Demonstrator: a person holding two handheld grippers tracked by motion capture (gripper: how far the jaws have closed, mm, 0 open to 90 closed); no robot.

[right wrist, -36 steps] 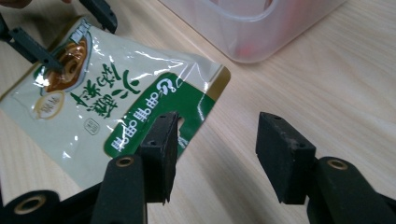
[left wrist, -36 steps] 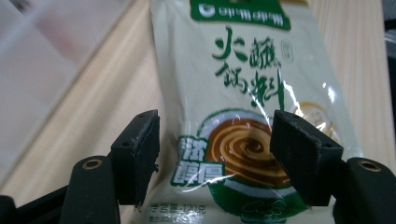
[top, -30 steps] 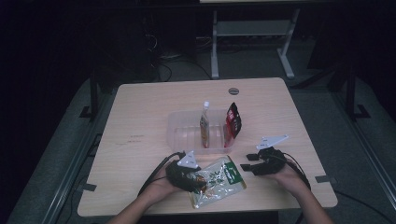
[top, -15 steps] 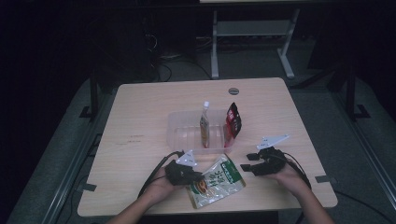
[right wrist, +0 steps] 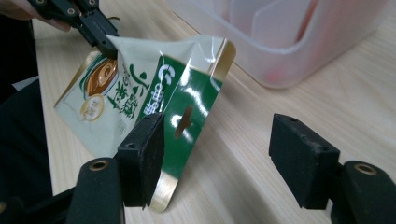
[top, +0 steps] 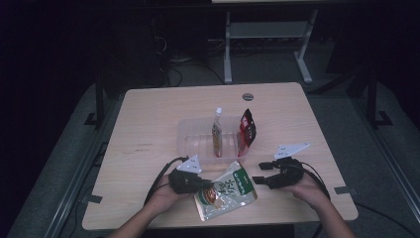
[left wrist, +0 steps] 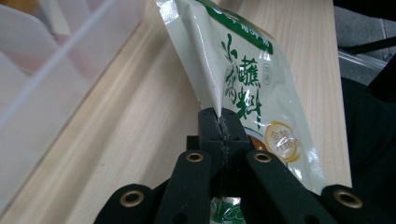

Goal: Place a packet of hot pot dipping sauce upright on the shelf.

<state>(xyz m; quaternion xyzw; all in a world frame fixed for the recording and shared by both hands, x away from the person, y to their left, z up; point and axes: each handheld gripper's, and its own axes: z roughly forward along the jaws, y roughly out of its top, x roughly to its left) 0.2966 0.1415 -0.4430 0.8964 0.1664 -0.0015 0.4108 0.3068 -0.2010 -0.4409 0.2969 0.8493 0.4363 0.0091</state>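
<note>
Left gripper [left wrist: 219, 122] newly clamped on pouch [top: 227, 189] edge, right gripper [right wrist: 224, 158] jaws widening, pouch corner between, bare table [top: 148, 119] around.

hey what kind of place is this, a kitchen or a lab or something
Likely a lab or test room, not a kitchen: a bare wooden table on dark carpet, a metal stand with loose cables behind it, and a clear bin holding food packets.

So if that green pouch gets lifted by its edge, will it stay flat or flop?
Probably flop: the pouch already bends and creases where the left gripper pinches its edge. It looks thin and light, so it should lift easily. Its glossy film may be slippery, so a pinch on the seam seems safest.
</note>
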